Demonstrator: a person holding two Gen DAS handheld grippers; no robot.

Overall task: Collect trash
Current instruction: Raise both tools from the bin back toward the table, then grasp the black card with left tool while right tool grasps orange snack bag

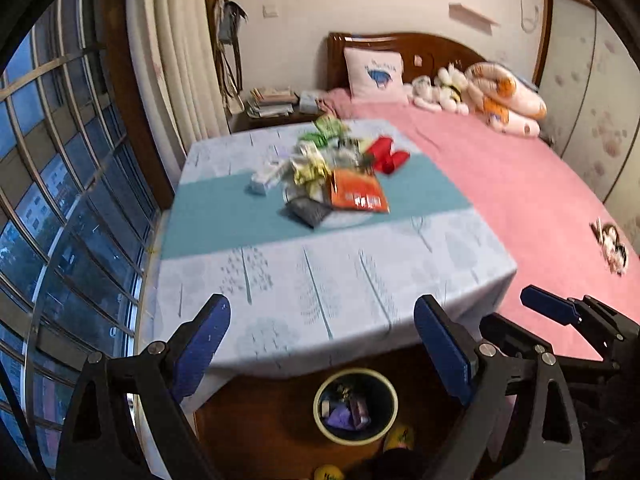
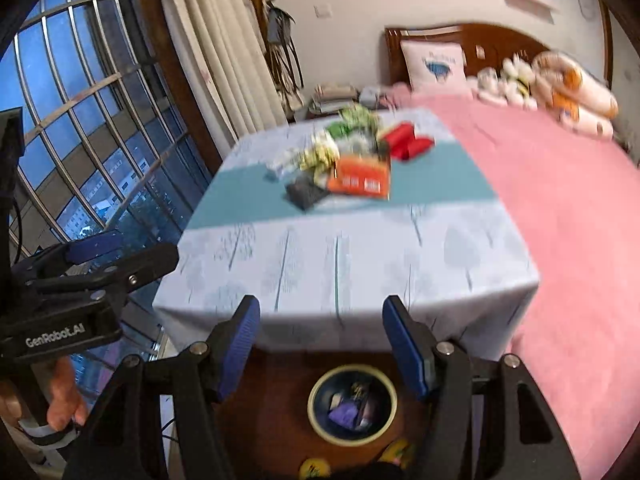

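Observation:
A pile of trash lies on the far middle of the cloth-covered table [image 1: 320,292]: an orange packet [image 1: 357,194], a dark pouch [image 1: 308,211], a red wrapper [image 1: 387,155], yellow-green and green wrappers [image 1: 310,164]. The pile also shows in the right wrist view, with the orange packet [image 2: 360,180] in front. A round bin [image 1: 355,405] with trash inside stands on the floor below the table's near edge; it also shows in the right wrist view [image 2: 352,403]. My left gripper [image 1: 322,344] is open and empty above the near edge. My right gripper [image 2: 322,346] is open and empty, beside it.
A pink bed [image 1: 520,200] with a pillow and soft toys adjoins the table on the right. A barred window [image 1: 60,200] and curtains run along the left. A nightstand with books [image 1: 272,104] stands behind the table. Yellow slippers [image 1: 400,436] lie by the bin.

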